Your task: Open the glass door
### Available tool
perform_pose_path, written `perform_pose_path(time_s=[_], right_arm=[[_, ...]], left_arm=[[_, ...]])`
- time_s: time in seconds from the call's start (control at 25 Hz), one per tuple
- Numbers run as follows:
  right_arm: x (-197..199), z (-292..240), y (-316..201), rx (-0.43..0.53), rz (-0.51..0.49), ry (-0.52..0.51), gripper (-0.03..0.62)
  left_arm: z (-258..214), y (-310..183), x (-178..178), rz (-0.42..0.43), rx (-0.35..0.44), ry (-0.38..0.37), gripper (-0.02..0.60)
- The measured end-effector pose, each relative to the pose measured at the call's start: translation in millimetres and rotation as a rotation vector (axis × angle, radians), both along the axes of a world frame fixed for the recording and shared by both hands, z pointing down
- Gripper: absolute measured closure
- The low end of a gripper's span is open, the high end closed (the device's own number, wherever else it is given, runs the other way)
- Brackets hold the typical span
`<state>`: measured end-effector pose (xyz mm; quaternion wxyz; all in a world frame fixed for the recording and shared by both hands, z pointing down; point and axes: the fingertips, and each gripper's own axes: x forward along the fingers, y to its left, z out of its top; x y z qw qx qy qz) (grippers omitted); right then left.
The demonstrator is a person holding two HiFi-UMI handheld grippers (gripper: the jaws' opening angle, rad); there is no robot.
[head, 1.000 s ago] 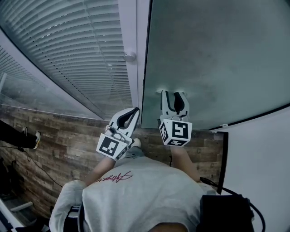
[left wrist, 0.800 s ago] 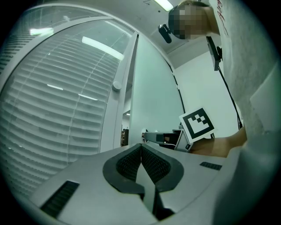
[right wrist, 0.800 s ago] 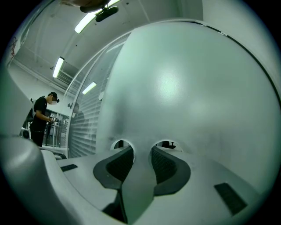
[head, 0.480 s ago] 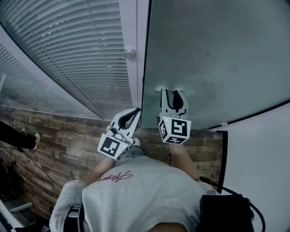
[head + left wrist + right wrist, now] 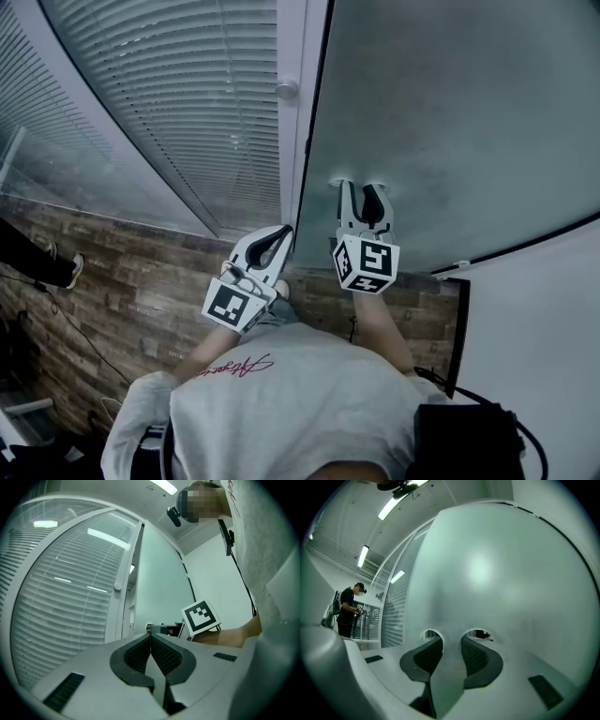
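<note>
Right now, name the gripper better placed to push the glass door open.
Right. The right gripper has its open jaw tips up against the glass door, apparently touching it. The left gripper is shut and empty, hanging beside the door's edge, off the panel.

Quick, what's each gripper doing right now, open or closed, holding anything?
Left gripper: shut, nothing between its jaws.
Right gripper: open, tips against the glass door, gripping nothing.

Wood-plank floor (image 5: 141, 281) — a dark cable (image 5: 70, 328) trails over it at left, near a bystander's shoe (image 5: 73, 272).
</note>
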<state>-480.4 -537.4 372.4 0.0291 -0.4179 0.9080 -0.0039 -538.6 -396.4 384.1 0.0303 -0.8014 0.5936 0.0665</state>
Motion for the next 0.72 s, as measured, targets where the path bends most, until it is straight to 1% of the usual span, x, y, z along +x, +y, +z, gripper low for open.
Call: perform_pose_path(time_s=[0.24, 0.72], right_arm=[[9, -1, 22, 0.01, -0.022, -0.008, 0.462], [30, -2, 71, 0.022, -0.128, 0.001, 0.461]], left_arm=[[12, 27, 8, -0.024, -0.042, 0.001, 0.565], [-3, 58, 50, -0.054, -0.002, -0.019, 0.565]])
